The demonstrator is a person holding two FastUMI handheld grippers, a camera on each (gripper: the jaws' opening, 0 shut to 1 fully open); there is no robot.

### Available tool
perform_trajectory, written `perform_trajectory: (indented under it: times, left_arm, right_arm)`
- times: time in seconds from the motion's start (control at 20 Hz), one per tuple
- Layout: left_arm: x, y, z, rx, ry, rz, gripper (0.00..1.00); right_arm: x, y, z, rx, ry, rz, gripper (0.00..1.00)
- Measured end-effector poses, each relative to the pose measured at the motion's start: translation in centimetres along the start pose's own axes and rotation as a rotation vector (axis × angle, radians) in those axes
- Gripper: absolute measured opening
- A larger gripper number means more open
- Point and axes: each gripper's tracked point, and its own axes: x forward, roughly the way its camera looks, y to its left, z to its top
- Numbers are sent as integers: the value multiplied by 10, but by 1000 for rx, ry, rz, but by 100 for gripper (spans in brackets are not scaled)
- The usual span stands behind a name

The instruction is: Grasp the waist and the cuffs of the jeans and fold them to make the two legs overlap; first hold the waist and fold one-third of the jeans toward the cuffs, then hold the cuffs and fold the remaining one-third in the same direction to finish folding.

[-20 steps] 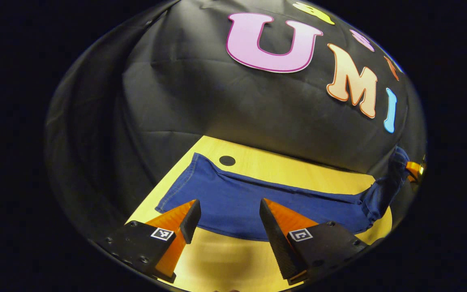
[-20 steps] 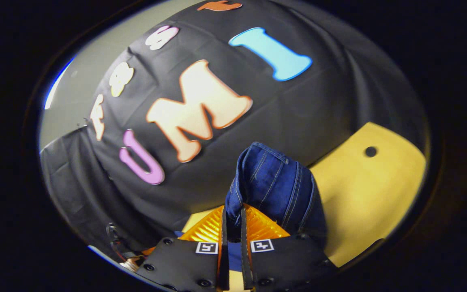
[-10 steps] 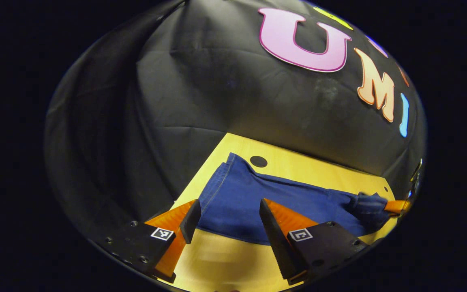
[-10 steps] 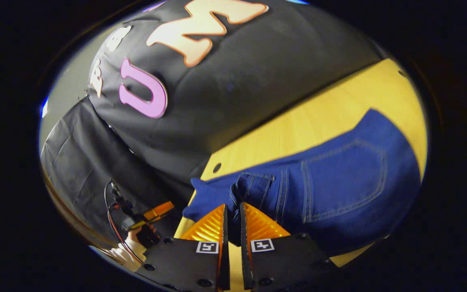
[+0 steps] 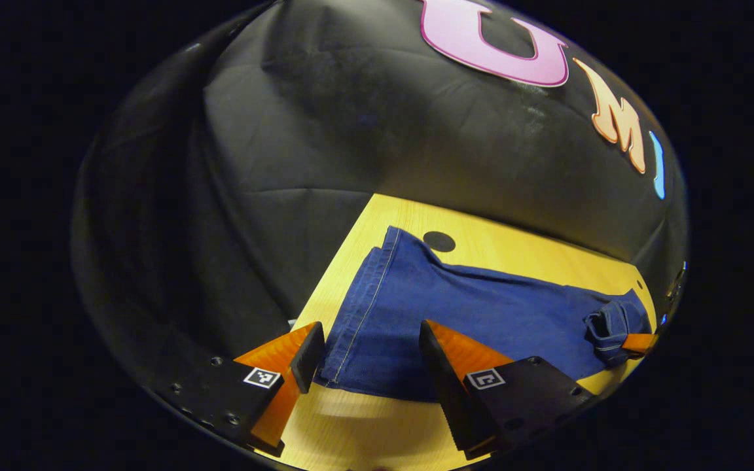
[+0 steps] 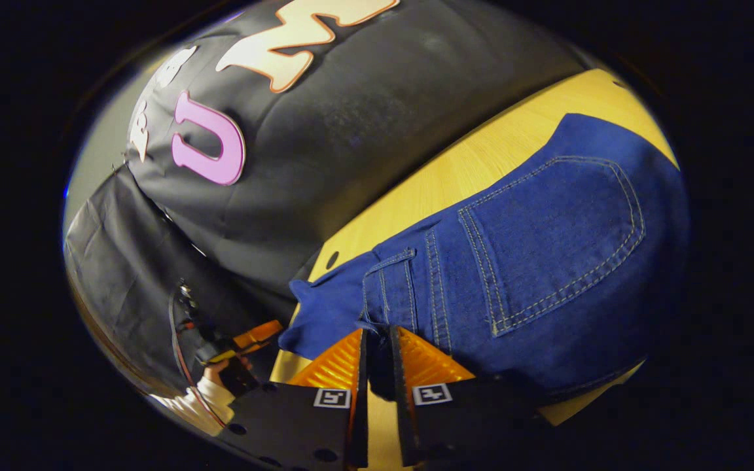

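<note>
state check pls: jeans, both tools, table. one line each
jeans: spread flat along the table, legs overlapped, waist end bunched at the right tool
left tool: open, fingers straddling the cuff end, not gripping
right tool: shut on the waist
table: jeans lying across it, one round dark hole showing

jeans (image 5: 482,314): dark blue, pale stitching | table (image 5: 521,252): yellow wood

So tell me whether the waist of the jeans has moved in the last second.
Yes. The waist, pinched in the right gripper, has come down from in front of the booth wall onto the table, where the back pocket lies flat.
</note>
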Motion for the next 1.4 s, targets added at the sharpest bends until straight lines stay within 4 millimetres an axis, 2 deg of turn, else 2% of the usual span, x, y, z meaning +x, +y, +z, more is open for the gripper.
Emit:
perform_trajectory:
  times: [0.1, 0.15, 0.2, 0.3, 0.35, 0.4, 0.45, 0.5, 0.6, 0.7, 0.85, 0.95, 1.15, 1.25, 1.4]
  left_arm:
    - [4, 2, -2, -2, 6, 24, 87]
    - [5, 3, -4, -7, 13, 30, 87]
    - [7, 4, -8, -14, 24, 28, 87]
    - [10, 7, -19, -17, 63, 37, 87]
    - [10, 9, -21, -14, 71, 49, 88]
    - [12, 9, -21, -16, 62, 49, 92]
    - [14, 9, -20, -21, 57, 47, 87]
    - [12, 12, -24, -18, 66, 54, 89]
    - [12, 19, -26, 2, 78, 74, 84]
    - [14, 24, -25, -12, 63, 99, 75]
    - [16, 27, -20, -84, 26, 91, 49]
    - [17, 26, -23, -141, 5, 73, 23]
    - [16, 26, -18, -161, -3, 56, 5]
    - [14, 24, -16, -146, -6, 59, 0]
    - [9, 16, -2, -163, -34, 21, 0]
  right_arm:
    - [2, 1, -2, 0, -4, 27, 29]
    - [-4, 15, 1, 7, -8, 61, 33]
    - [-11, 26, 4, 25, -2, 95, 51]
    - [-21, 34, 6, 25, 9, 112, 87]
    - [-30, 34, 11, 1, 3, 109, 96]
    - [-38, 36, 18, -22, -5, 105, 96]
    - [-49, 37, 26, -40, -12, 98, 95]
    - [-58, 36, 36, -51, -22, 86, 95]
    - [-78, 34, 55, -57, -58, 62, 95]
    - [-96, 32, 74, -47, -113, 42, 96]
    - [-120, 22, 95, -41, -180, -13, 95]
    - [-133, 16, 106, -21, -214, -36, 95]
    - [-151, 6, 123, 3, -271, -76, 95]
    - [-160, 6, 129, -2, -286, -90, 95]
    - [-173, 2, 136, -7, -300, -108, 95]
